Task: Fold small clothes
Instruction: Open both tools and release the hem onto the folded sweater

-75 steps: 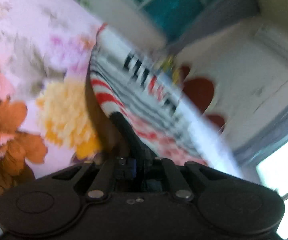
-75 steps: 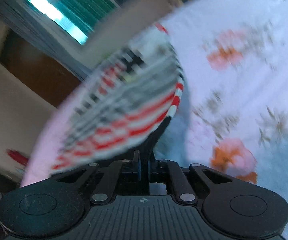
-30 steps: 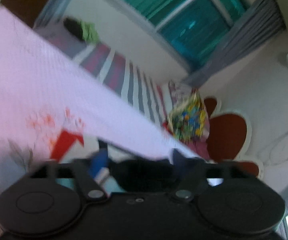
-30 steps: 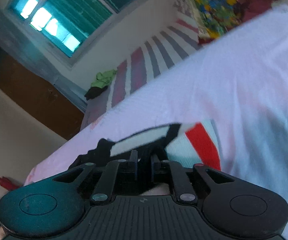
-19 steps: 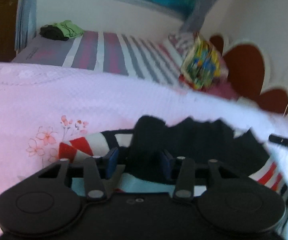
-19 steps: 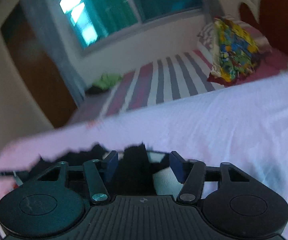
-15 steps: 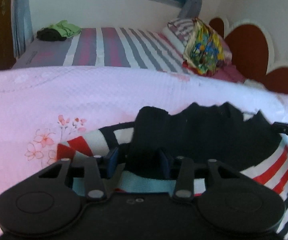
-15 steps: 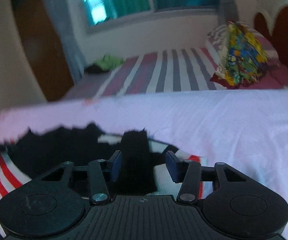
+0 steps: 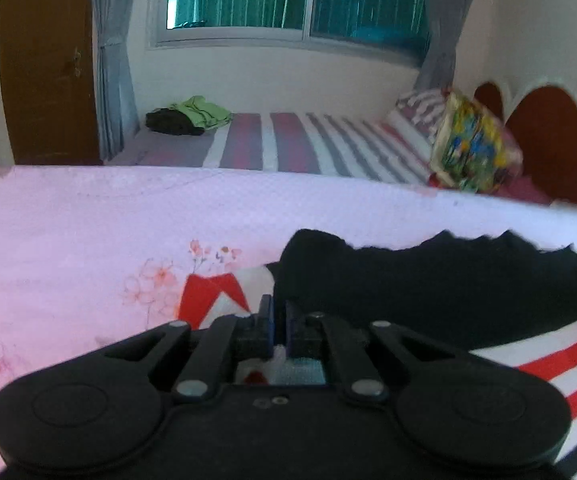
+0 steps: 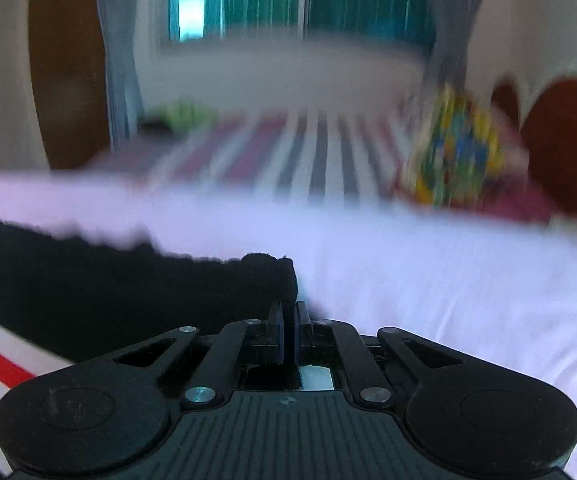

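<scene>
Pink floral bedsheet [image 9: 88,240] bearing the striped garment [image 9: 548,364]: our left gripper [image 9: 277,312] and right gripper [image 10: 288,316] have just closed on its black edge, readying the fold.

No readable text, label or number anywhere (the right view is blurred).

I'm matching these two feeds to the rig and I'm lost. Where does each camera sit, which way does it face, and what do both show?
Left wrist: sits on the left tongs, looking along them over the striped garment and pink bedspread towards the window; only the tongs' own body shows.
Right wrist: sits on the right tongs, same heading, blurred; only the tongs show.
Shared: garment's black edge, striped bed, colourful pillow, window.
</scene>
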Demonstrator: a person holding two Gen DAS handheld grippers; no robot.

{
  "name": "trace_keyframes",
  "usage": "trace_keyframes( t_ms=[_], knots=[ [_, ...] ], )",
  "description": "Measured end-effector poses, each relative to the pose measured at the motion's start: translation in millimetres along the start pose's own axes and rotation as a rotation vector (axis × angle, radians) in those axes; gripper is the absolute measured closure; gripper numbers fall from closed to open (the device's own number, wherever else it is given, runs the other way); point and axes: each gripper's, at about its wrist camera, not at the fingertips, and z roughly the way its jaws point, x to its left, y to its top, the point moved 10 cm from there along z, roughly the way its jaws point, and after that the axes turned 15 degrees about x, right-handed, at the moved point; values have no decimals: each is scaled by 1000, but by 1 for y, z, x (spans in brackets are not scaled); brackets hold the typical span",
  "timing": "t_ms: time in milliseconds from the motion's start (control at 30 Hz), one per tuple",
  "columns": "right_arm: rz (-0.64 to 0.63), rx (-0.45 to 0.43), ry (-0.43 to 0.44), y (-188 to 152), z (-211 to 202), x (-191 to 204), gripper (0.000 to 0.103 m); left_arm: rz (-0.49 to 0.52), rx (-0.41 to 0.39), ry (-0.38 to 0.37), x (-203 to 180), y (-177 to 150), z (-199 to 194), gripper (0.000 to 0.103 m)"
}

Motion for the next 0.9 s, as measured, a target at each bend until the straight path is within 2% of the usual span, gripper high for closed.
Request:
trace_keyframes(
  t_ms=[33,67,100,133,167,233,300,333,400,467,533,600,633,700,733,800,833,900],
  knots=[
    [-1,3,-12,0,0,2,100,20,19,11,-3,2,2,98],
    [1,11,-14,0,0,4,96,27,21,22,-3,4,1,93],
    [3,8,-35,-1,-3,4,76,28,18,26,-1,4,-1,88],
    [11,-21,-74,-1,-12,1,49,22,12,28,2,3,-3,76],
    [19,-75,-90,0,-25,1,43,-2,3,19,7,2,-10,61],
    [13,-109,-26,1,-43,12,43,-49,-53,6,12,0,-30,43],
    [-55,-111,100,-1,-54,47,44,-36,-68,-45,-8,3,-41,43],
    [-104,-104,131,-3,-55,68,50,0,-59,-79,-30,4,-42,43],
    [-184,-47,163,-8,-42,110,63,89,-43,-125,-76,5,-39,42],
    [-188,-1,166,-11,-25,130,63,160,6,-138,-113,-1,-27,42],
    [-197,39,168,-16,-15,140,63,215,37,-131,-134,-11,-15,41],
    [-250,28,129,-21,-17,137,63,270,9,-91,-128,-19,-15,38],
    [-265,26,91,-23,-18,125,63,263,1,-70,-115,-21,-17,37],
    [-189,38,16,-31,-26,76,63,168,-4,16,-60,-27,-24,37],
    [-133,43,12,-34,-31,54,63,143,-10,22,-38,-32,-27,37],
    [-51,56,40,-46,-35,22,65,93,15,6,-9,-43,-30,29],
    [-62,57,48,-48,-37,23,65,83,17,-13,-6,-45,-32,29],
    [-73,46,4,-40,-43,31,64,80,5,23,-10,-43,-36,30]
  ],
)
